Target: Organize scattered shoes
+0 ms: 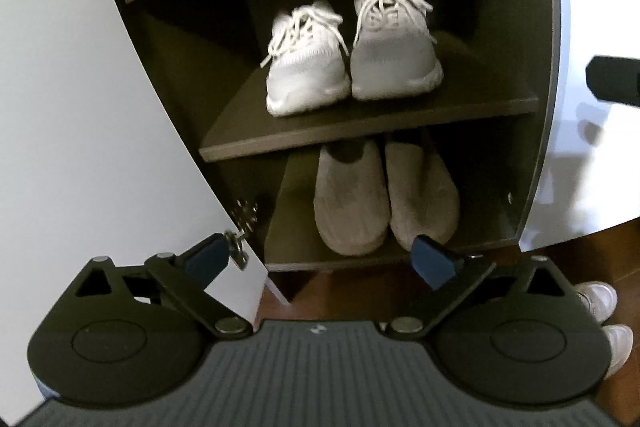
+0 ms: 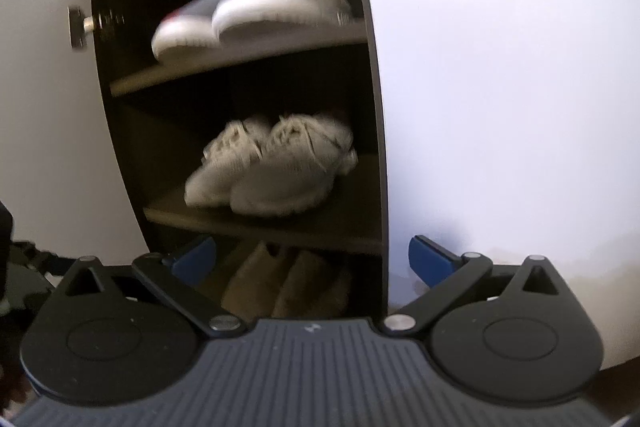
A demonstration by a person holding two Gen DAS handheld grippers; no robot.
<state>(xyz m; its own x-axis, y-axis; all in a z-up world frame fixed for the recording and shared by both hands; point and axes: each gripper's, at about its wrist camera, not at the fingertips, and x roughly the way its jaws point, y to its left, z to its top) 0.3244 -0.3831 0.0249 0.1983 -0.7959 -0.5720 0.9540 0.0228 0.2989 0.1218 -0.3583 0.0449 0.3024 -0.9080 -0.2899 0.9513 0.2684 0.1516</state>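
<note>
Now both your left tool (image 1: 322, 261) and right tool (image 2: 312, 259) are released and empty, since the white sneakers (image 1: 352, 55) and tan slippers (image 1: 386, 195) sit paired, toes outward, on the cabinet's shelves (image 1: 368, 131).

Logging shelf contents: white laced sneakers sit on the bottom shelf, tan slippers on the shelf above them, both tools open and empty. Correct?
Shelves are swapped. The left wrist view shows the white laced sneakers on the shelf above the tan slippers, which sit lowest. Left tool and right tool are open and empty.

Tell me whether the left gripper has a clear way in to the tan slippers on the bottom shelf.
Probably yes. The left gripper is open and empty, the cabinet door is swung wide, and the tan slippers sit at the front of the bottom shelf with nothing before them. Only the shelf above limits headroom.
</note>
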